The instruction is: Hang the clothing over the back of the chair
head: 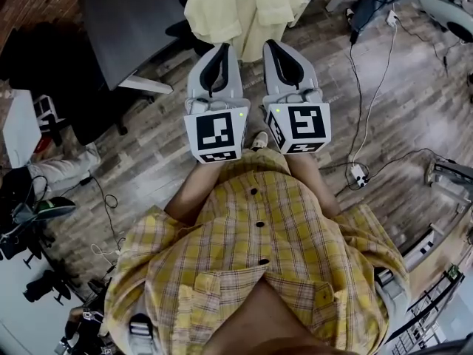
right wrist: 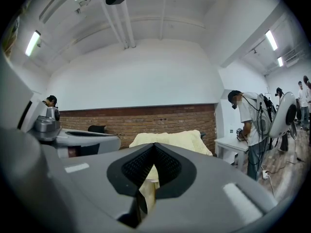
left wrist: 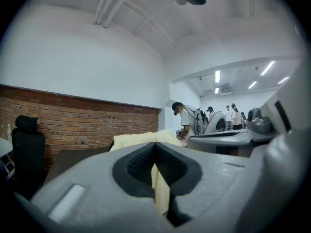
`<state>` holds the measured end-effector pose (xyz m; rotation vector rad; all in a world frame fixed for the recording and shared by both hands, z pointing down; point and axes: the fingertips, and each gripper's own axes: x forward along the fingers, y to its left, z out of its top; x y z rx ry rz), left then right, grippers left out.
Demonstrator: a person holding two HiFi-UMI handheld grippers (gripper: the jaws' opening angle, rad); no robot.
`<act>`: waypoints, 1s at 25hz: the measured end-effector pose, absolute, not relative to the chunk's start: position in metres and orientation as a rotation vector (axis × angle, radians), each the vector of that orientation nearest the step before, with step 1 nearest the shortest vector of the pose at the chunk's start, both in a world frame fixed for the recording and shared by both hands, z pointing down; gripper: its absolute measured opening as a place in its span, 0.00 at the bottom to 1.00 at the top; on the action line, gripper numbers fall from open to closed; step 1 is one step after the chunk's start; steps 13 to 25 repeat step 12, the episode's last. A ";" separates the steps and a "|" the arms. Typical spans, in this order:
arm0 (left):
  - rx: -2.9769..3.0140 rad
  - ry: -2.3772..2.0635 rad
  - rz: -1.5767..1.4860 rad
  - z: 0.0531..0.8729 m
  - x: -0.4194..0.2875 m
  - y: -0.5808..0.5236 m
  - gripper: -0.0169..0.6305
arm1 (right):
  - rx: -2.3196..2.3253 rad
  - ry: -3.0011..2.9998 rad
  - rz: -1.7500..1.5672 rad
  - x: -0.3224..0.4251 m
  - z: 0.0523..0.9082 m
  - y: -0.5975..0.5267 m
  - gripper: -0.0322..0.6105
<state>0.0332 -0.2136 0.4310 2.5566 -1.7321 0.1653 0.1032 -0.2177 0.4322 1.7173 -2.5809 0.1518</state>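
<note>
A pale yellow garment [head: 244, 6] lies draped over a dark chair [head: 179, 29] that is mostly hidden beneath it, straight ahead of both grippers. My left gripper [head: 222, 48] and right gripper [head: 275, 45] are held side by side and point level at the garment. In the left gripper view the jaws of the left gripper [left wrist: 155, 148] are shut, and a strip of the yellow fabric [left wrist: 161, 191] hangs pinched between them. The right gripper [right wrist: 154, 148] is likewise shut on a fold of the fabric [right wrist: 147, 192]. The garment's bulk [right wrist: 167, 139] sits beyond.
A dark table [head: 133, 21] stands left of the chair. Cables [head: 366, 102] and a power strip [head: 358, 174] lie on the wooden floor to the right. A person [right wrist: 249, 125] stands by a white table [right wrist: 232, 143]. A black office chair [left wrist: 26, 147] is by the brick wall.
</note>
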 end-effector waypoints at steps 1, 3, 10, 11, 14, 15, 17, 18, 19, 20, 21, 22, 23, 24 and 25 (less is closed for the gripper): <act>2.558 -1.732 0.167 0.431 0.034 -0.212 0.03 | 1.718 -2.583 0.151 0.104 0.432 -0.217 0.05; 2.563 -1.730 0.170 0.432 0.037 -0.210 0.03 | 1.718 -2.590 0.147 0.106 0.431 -0.215 0.05; 2.565 -1.705 0.137 0.434 0.042 -0.203 0.03 | 1.688 -2.601 0.163 0.104 0.437 -0.210 0.05; 2.564 -1.707 0.137 0.434 0.042 -0.202 0.03 | 1.686 -2.601 0.164 0.104 0.438 -0.209 0.05; 2.564 -1.709 0.138 0.434 0.042 -0.202 0.03 | 1.685 -2.601 0.165 0.104 0.439 -0.208 0.05; 2.564 -1.709 0.138 0.434 0.042 -0.202 0.03 | 1.685 -2.601 0.165 0.104 0.439 -0.208 0.05; 2.564 -1.709 0.138 0.434 0.042 -0.202 0.03 | 1.685 -2.601 0.165 0.104 0.439 -0.208 0.05; 2.564 -1.709 0.138 0.434 0.042 -0.202 0.03 | 1.685 -2.601 0.165 0.104 0.439 -0.208 0.05; 2.564 -1.709 0.138 0.434 0.042 -0.202 0.03 | 1.685 -2.601 0.165 0.104 0.439 -0.208 0.05; 2.564 -1.709 0.138 0.434 0.042 -0.202 0.03 | 1.685 -2.601 0.165 0.104 0.439 -0.208 0.05; 2.564 -1.709 0.138 0.434 0.042 -0.202 0.03 | 1.685 -2.601 0.165 0.104 0.439 -0.208 0.05; 2.564 -1.709 0.138 0.434 0.042 -0.202 0.03 | 1.685 -2.601 0.165 0.104 0.439 -0.208 0.05; 2.564 -1.709 0.138 0.434 0.042 -0.202 0.03 | 1.685 -2.601 0.165 0.104 0.439 -0.208 0.05; 2.564 -1.709 0.138 0.434 0.042 -0.202 0.03 | 1.685 -2.601 0.165 0.104 0.439 -0.208 0.05; 2.564 -1.709 0.138 0.434 0.042 -0.202 0.03 | 1.685 -2.601 0.165 0.104 0.439 -0.208 0.05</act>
